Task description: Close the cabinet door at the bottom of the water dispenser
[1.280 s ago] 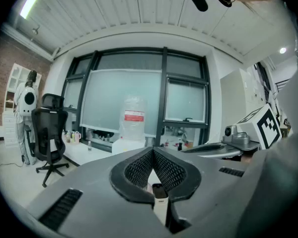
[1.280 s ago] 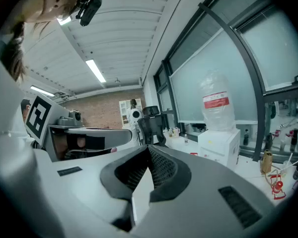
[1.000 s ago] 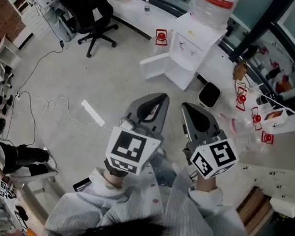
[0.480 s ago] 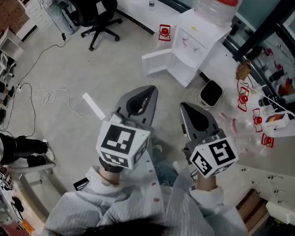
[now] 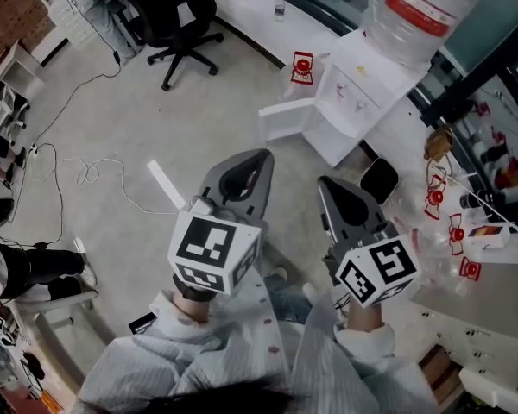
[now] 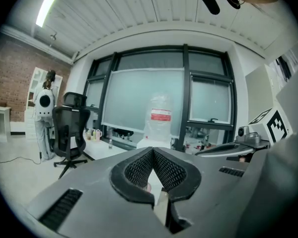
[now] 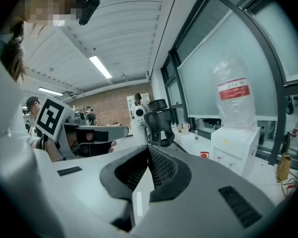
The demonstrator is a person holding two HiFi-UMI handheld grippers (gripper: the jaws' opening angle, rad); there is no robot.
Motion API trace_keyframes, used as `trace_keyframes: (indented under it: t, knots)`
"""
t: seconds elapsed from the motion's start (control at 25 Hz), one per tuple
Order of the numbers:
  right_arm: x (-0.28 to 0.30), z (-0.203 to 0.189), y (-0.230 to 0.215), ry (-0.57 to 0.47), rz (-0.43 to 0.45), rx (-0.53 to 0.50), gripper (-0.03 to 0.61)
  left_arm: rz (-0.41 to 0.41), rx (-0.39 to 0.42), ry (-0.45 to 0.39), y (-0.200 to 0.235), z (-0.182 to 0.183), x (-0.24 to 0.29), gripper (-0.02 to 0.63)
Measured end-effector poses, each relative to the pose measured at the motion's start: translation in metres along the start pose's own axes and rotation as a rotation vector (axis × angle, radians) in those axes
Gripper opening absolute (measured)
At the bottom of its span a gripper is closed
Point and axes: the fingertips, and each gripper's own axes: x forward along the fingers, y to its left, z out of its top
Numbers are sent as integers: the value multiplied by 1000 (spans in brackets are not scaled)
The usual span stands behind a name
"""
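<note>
The white water dispenser (image 5: 360,89) stands on the floor ahead, a big clear bottle (image 5: 419,14) on top. Its low cabinet door (image 5: 284,119) hangs open, swung out to the left. Both grippers are held side by side well short of it. My left gripper (image 5: 265,155) is shut with nothing in it, and my right gripper (image 5: 324,183) is shut and empty too. In the left gripper view the jaw tips (image 6: 152,149) meet under the bottle (image 6: 160,119). The right gripper view has the closed tips (image 7: 148,147) left of the dispenser (image 7: 235,145).
A black office chair (image 5: 177,15) stands at the back left by a white desk (image 5: 259,11). A white strip (image 5: 164,186) and a cable (image 5: 78,178) lie on the floor. A small bin (image 5: 378,179) and red-and-white items (image 5: 438,201) sit right of the dispenser.
The dispenser now sits a little further right and closer in the head view. My left gripper has shifted slightly left; the right has barely moved in the picture. Both stay shut.
</note>
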Motion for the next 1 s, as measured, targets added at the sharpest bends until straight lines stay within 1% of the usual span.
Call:
trace_keyframes:
  t: [0.16, 0.32, 0.52, 0.72, 0.88, 1.0]
  knots:
    - [49, 15, -15, 3, -14, 15, 14, -17, 0, 3, 39, 13, 33, 11]
    - [96, 26, -27, 4, -22, 3, 14, -27, -2, 6, 81, 24, 60, 11]
    - [146, 36, -49, 6, -75, 24, 14, -56, 4, 26, 129, 31, 92, 11]
    - [188, 34, -63, 18, -127, 62, 14, -92, 0, 63, 169, 24, 113, 11]
    - [212, 28, -76, 42, -162, 92, 14, -122, -2, 95, 189, 15, 135, 11]
    - [226, 21, -86, 72, -174, 112, 14, -133, -21, 123, 201, 6, 151, 11]
